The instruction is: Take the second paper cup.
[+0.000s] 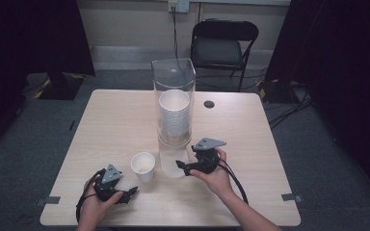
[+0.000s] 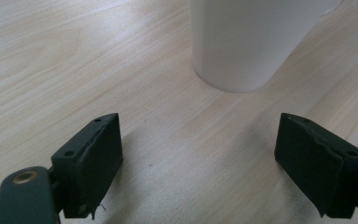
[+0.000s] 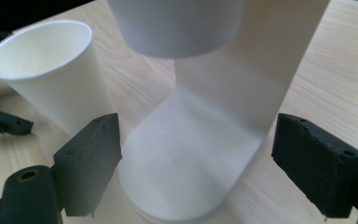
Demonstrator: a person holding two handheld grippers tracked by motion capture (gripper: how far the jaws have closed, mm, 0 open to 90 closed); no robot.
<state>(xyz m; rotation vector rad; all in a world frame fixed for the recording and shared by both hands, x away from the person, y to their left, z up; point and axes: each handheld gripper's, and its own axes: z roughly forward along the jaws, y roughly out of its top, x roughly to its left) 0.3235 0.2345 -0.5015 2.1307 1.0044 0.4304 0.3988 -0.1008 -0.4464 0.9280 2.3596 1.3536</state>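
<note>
Item: single paper cup (image 1: 143, 166), white, upright, mouth up, its long axis vertical; we find it standing on the table (image 1: 111, 120) just left of the dispenser's base, apart from it by a narrow strip of bare wood. Landmark: clear cup dispenser (image 1: 174, 108), a tall tube holding a nested stack of cups (image 1: 174, 118), with a white foot (image 1: 173, 166) at its bottom. Left tongs (image 1: 131, 191): spread wide, empty, low on the table to the near left of the dispenser; in the left gripper view the cup (image 2: 249, 42) stands straight ahead of the open jaws, a little right of their centre line, not touching either. Right tongs (image 1: 179, 165): also spread, empty, at the right of the dispenser's foot and pointing at it; in the right gripper view the foot (image 3: 191, 163) lies between the jaws and the cup (image 3: 51, 74) stands off to the side. We judge the left tongs better lined up on the cup, needing a short forward reach.
</note>
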